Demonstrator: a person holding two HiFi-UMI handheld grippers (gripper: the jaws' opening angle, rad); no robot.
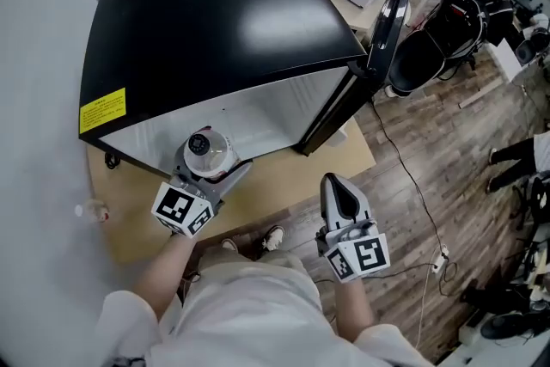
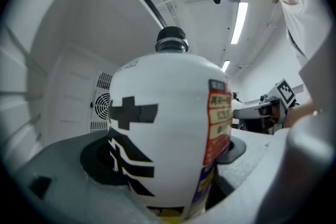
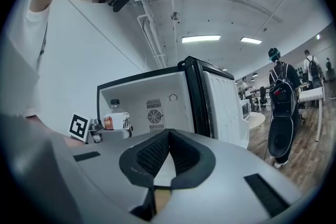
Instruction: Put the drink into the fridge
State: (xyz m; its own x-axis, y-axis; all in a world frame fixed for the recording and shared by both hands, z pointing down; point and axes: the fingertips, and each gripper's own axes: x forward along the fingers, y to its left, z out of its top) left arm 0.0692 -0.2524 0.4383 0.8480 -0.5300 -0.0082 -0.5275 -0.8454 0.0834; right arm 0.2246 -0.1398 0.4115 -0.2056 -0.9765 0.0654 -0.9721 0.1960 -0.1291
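Above the board (image 1: 284, 178), at the mouth of the open fridge (image 1: 215, 30), my left tongs (image 1: 210, 161) grasp the drink (image 2: 168, 134); my right tongs (image 1: 337, 189), clenched and empty, hang over the wood floor (image 1: 430, 176).

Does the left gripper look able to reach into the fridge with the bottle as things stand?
Probably yes. The fridge door stands swung open at the right, the left gripper holds the bottle just before the white compartment, and nothing shows between them. The right gripper is off to the side, shut.
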